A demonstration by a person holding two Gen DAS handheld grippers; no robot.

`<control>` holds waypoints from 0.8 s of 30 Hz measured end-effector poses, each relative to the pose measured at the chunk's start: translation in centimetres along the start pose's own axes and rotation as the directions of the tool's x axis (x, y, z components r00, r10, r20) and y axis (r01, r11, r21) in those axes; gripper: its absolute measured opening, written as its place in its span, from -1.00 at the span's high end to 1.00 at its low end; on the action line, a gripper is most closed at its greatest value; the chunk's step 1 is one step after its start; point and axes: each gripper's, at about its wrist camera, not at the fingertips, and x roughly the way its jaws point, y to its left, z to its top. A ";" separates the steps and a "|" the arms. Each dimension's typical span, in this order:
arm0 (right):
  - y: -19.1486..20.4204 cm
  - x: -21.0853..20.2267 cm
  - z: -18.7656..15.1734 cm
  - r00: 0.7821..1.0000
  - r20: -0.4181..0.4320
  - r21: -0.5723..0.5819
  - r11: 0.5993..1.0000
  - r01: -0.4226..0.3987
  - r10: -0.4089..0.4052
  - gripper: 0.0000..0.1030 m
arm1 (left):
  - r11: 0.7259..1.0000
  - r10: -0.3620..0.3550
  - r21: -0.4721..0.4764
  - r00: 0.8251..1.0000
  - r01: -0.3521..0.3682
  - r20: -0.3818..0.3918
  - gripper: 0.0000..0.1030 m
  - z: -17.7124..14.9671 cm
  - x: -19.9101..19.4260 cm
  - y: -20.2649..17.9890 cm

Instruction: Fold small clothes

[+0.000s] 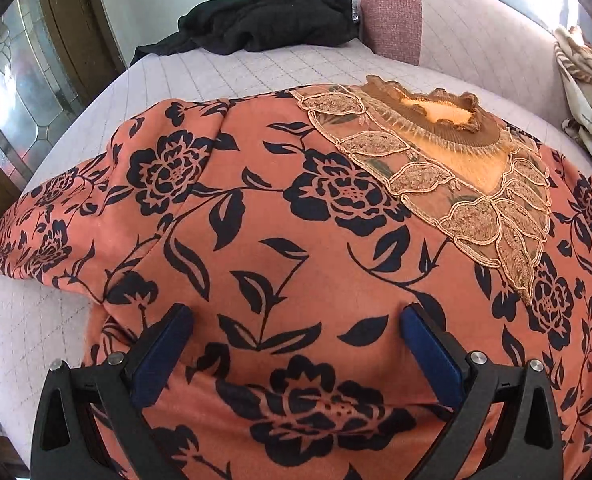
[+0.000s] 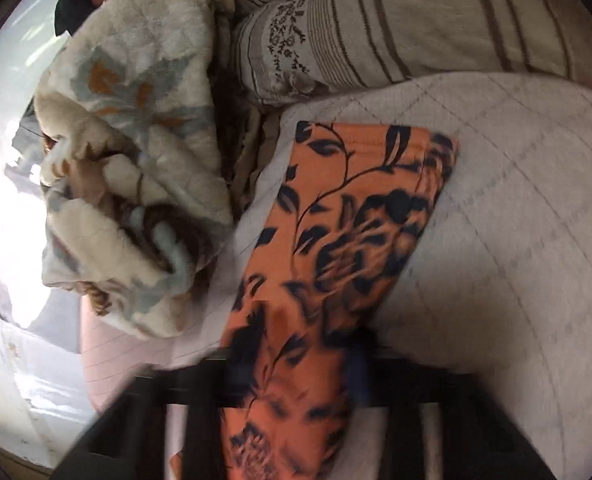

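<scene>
Garment: orange floral top (image 1: 296, 208), spread flat on the quilted bed (image 1: 223, 68), lace collar (image 1: 448, 168) turned toward the headboard (image 1: 392, 12).
Left gripper (image 1: 296, 320): held just above the top's body; jaws spread wide, nothing between them.
Right gripper (image 2: 291, 376): view blurred; jaws closed on a sleeve (image 2: 352, 216) of the top, which is laid out ahead over the bed.
Beside sleeve: cream patterned blanket (image 2: 135, 160), bunched; striped pillows (image 2: 416, 24) behind.
Far corner: black garment (image 1: 263, 20), crumpled.

Orange black-flowered blouse (image 1: 296, 216) — spread flat, lace collar up
</scene>
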 end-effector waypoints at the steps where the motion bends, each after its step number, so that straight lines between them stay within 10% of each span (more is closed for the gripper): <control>1: -0.4 0.4 0.4 1.000 0.004 0.019 1.000 -0.014 0.013 0.86 | 1.000 0.000 0.005 1.000 0.000 0.001 -1.00 -0.1 0.0 0.0; 7: 4.3 -4.6 -1.5 0.983 0.098 -0.153 0.978 -0.142 0.158 0.86 | 0.998 0.052 0.034 0.995 -0.055 0.083 -1.00 1.2 -1.3 0.3; 12: 13.9 -11.2 -7.3 0.945 0.026 -0.358 0.886 -0.295 0.325 0.86 | 0.994 0.104 -0.006 0.978 -0.105 0.178 -1.00 2.4 -4.6 3.5; 18: 25.3 -15.9 -22.5 0.895 -0.200 -0.557 0.706 -0.438 0.397 0.86 | 0.965 0.242 -0.149 0.952 -0.216 0.188 -1.00 2.7 -5.9 11.3; 24: 28.0 -11.4 -38.8 0.861 -0.428 -0.572 0.655 -0.493 0.274 0.86 | 0.916 0.312 -0.304 0.941 -0.261 0.132 -1.00 2.5 -6.6 18.7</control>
